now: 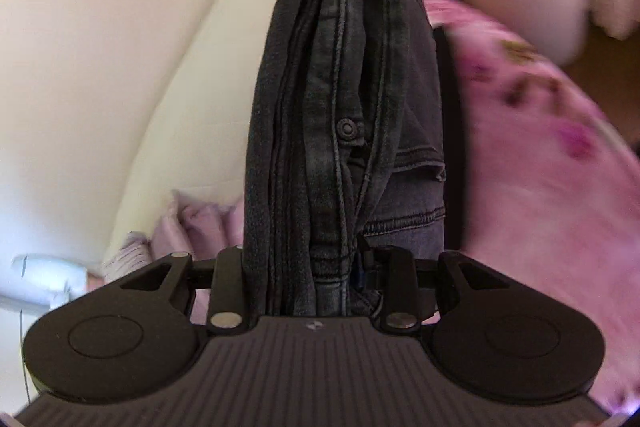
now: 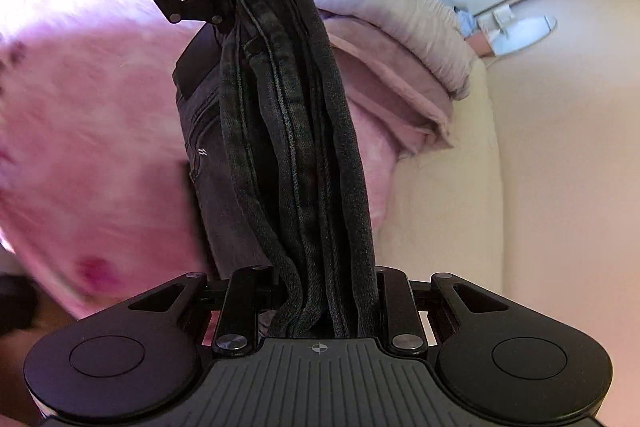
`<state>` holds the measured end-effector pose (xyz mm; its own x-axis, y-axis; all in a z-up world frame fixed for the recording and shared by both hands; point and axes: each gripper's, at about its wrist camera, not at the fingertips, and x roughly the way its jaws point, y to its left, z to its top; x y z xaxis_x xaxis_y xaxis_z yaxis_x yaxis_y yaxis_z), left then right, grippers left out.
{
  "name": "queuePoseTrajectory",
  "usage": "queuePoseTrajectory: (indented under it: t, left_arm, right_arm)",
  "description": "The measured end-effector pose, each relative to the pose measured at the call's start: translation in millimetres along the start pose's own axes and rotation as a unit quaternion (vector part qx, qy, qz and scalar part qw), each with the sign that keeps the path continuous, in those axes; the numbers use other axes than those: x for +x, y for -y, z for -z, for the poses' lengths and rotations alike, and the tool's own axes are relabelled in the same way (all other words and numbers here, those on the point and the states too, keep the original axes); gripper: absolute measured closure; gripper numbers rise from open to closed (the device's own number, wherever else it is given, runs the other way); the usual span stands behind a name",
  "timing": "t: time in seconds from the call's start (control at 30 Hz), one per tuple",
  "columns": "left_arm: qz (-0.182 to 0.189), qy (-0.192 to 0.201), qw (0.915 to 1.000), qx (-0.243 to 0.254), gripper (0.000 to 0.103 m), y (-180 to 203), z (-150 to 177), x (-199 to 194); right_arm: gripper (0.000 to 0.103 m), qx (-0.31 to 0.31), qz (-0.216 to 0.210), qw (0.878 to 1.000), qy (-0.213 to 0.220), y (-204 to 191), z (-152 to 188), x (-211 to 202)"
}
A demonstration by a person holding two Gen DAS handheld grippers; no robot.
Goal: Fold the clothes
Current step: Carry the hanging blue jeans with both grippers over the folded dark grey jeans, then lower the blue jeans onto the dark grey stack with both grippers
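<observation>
Dark grey jeans bunched into a thick multi-layer bundle, strung taut between both tools. Left hand-held gripper clamped on one end, fingers closed down to the thickness of the denim; same for right hand-held gripper on the other end. Each wrist view looking straight along the bundle at the opposite tool at top of frame, so long axis running gripper to gripper, dead ahead of both, neither hand nearer. Held in the air over a bed with pink cover; cream bed frame and rolled pink blanket off to one side. Hem and pocket seams hanging loose off the bed-cover side of the bundle. Layers stacked suggest folded lengthwise at least; fits either a fold in progress or a finished bundle in carry, can't tell which. Blur on bed cover, probably in motion. Key relation: bed surface beside and below the span, bundle axis roughly parallel to it.
</observation>
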<state>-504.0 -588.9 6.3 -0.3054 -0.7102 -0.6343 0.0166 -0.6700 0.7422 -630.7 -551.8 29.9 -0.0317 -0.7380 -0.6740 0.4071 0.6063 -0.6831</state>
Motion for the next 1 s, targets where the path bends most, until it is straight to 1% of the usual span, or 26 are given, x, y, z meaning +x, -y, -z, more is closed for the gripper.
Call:
queuePoseTrajectory:
  t: [0.1,0.13,0.17,0.2,0.23,0.3,0.37,0.4,0.43,0.47,0.5,0.53,0.57,0.67,0.73,0.77,0.8,0.83,0.87,0.93,1.0]
  left_arm:
    - [-0.059,-0.007,0.9976,-0.034,0.072,-14.5,-25.3,53.7]
    - [-0.073,-0.012,0.996,-0.049,0.072,-12.4,-30.7,72.2]
    - [-0.081,-0.019,0.9943,-0.067,0.073,-7.8,-35.0,91.4]
    - [-0.08,-0.028,0.9931,-0.081,0.073,2.7,-37.9,111.6]
    - [-0.07,-0.038,0.9932,-0.085,0.073,21.5,-38.4,133.5]
    - [-0.038,-0.06,0.9941,-0.082,0.071,68.6,-36.4,179.1]
    - [-0.015,-0.07,0.9958,-0.056,0.067,113.1,-31.7,208.0]
    - [-0.006,-0.074,0.9965,-0.038,0.061,135.0,-28.9,219.6]
    - [0.003,-0.077,0.9968,-0.021,0.06,156.8,-26.0,231.2]
    - [-0.001,-0.074,0.9972,-0.01,0.06,170.8,-23.8,235.8]
    - [-0.014,-0.065,0.9977,-0.011,0.059,173.8,-21.5,232.4]
    - [-0.018,-0.059,0.998,-0.014,0.058,173.1,-18.4,227.8]
    - [-0.019,-0.053,0.9983,-0.012,0.057,171.6,-15.3,222.6]
    - [-0.021,-0.038,0.999,-0.008,0.056,166.5,-8.8,208.1]
    - [-0.014,-0.036,0.9991,-0.016,0.056,162.5,-7.2,203.2]
    - [-0.009,-0.036,0.9992,-0.018,0.059,161.5,-6.7,203.0]
    - [-0.003,-0.036,0.9992,-0.018,0.063,161.7,-6.3,205.0]
    - [0.002,-0.036,0.9991,-0.022,0.065,160.0,-6.5,205.7]
    - [0.005,-0.038,0.9988,-0.031,0.068,156.2,-7.1,205.0]
    - [0.012,-0.04,0.998,-0.047,0.07,148.7,-8.2,203.7]
    - [0.005,-0.037,0.9976,-0.059,0.072,140.8,-8.9,194.8]
  right_arm:
    - [0.08,-0.021,0.044,0.999,0.023,47.9,26.3,39.7]
    - [0.08,-0.025,0.05,0.998,0.026,48.8,35.8,55.4]
    - [0.08,-0.027,0.046,0.998,0.024,39.7,46.8,74.3]
    - [0.08,-0.029,0.042,0.998,0.022,30.6,57.8,93.2]
    - [0.08,-0.031,0.038,0.999,0.021,21.5,68.8,112.1]
    - [0.078,-0.034,0.03,0.999,0.018,3.3,90.7,149.9]
    - [0.077,-0.038,0.022,0.999,0.015,-14.9,112.7,187.6]
    - [0.075,-0.045,0.006,0.999,0.004,-29.5,122.8,205.1]
    - [0.072,-0.055,-0.021,0.998,-0.016,-48.8,132.0,221.4]
    - [0.069,-0.064,-0.037,0.997,-0.032,-65.2,140.5,233.5]
    - [0.067,-0.069,-0.031,0.996,-0.036,-76.7,148.1,237.7]
    - [0.066,-0.067,-0.016,0.997,-0.028,-83.3,154.6,236.3]
    - [0.064,-0.057,-0.007,0.998,-0.022,-85.1,159.1,233.1]
    - [0.059,-0.032,-0.006,0.999,-0.029,-79.8,165.1,220.7]
    - [0.059,-0.018,-0.008,0.999,-0.034,-76.4,168.5,212.6]
    - [0.059,-0.013,-0.011,0.999,-0.035,-75.7,169.9,209.4]
    - [0.059,-0.006,-0.016,0.999,-0.036,-74.5,171.2,207.8]
    - [0.06,0.002,-0.022,0.999,-0.037,-72.7,172.4,207.6]
    - [0.066,0.011,-0.028,0.999,-0.039,-70.5,171.7,208.0]
    - [0.07,0.03,-0.042,0.998,-0.046,-65.2,167.0,209.5]
    - [0.073,0.044,-0.04,0.997,-0.039,-57.6,159.3,198.8]
